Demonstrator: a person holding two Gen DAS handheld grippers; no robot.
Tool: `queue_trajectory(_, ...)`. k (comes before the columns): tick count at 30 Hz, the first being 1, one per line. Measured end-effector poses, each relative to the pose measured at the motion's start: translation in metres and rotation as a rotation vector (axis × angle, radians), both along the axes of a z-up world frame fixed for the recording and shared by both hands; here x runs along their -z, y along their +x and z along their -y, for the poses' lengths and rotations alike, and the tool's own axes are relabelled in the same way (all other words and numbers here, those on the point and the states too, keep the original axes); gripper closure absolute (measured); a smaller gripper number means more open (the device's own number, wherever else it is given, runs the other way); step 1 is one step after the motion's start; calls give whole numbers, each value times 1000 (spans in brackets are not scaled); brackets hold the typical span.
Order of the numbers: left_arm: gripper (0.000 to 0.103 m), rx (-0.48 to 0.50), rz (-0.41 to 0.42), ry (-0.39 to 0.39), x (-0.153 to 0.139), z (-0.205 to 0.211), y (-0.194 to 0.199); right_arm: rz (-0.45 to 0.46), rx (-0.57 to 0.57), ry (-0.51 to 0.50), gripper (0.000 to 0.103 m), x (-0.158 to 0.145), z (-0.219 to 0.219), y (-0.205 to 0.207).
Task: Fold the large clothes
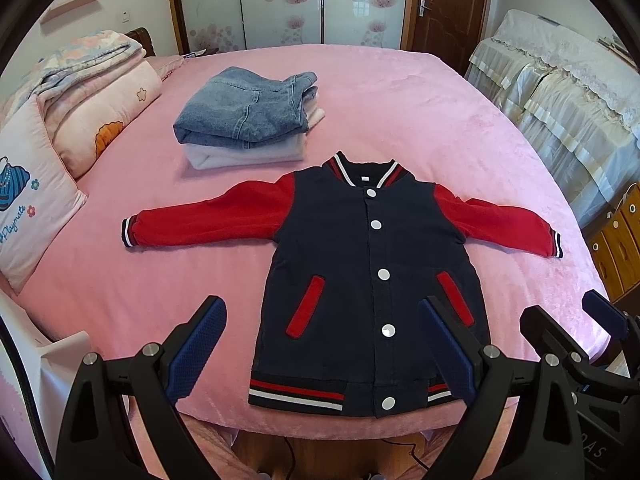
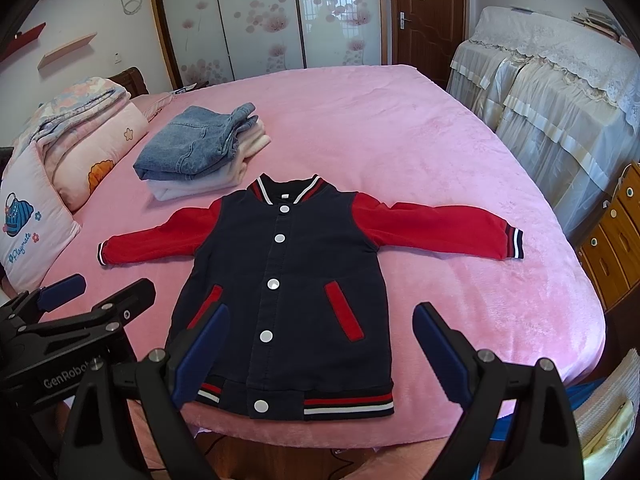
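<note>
Navy/red jkt flat, sleeves out

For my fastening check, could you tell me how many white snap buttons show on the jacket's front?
5, in a line down the jacket placket: below the collar, chest, middle, lower, hem band.

- I see the jacket is matt cloth with glossy white snaps.
- The bed cover looks plush and soft.
- The jeans are faded denim.
- My left hand-held gripper has matt black plastic arms and textured blue pads.
</note>
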State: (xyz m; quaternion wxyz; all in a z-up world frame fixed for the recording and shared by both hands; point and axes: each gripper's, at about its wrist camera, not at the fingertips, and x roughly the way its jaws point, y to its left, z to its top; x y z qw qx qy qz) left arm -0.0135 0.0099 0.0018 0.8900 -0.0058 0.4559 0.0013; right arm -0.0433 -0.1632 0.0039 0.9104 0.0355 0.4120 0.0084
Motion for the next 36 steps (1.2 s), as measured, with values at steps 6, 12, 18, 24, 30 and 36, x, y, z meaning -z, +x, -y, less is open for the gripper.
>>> queue_trajectory(6,8,4,-3,6,1,1,-1,0,0,-1,9,0,0,0)
queue_trajectory(12,8,4,4,17,0,2,-2,1,1,0,9,0,0,0)
queue_trajectory(18,8,7,4,16,-2,3,-3,4,2,1,9,-2,3,-1)
queue_trajectory(24,8,10,12,3,-4,6,-2,13,-3,2,9,-6,5,0)
queue_trajectory(30,8,11,26,7,-9,8,0,25,-11,2,9,-11,8,3)
queue_trajectory(36,8,14,38,8,-13,10,3,37,-19,-1,9,-14,9,6)
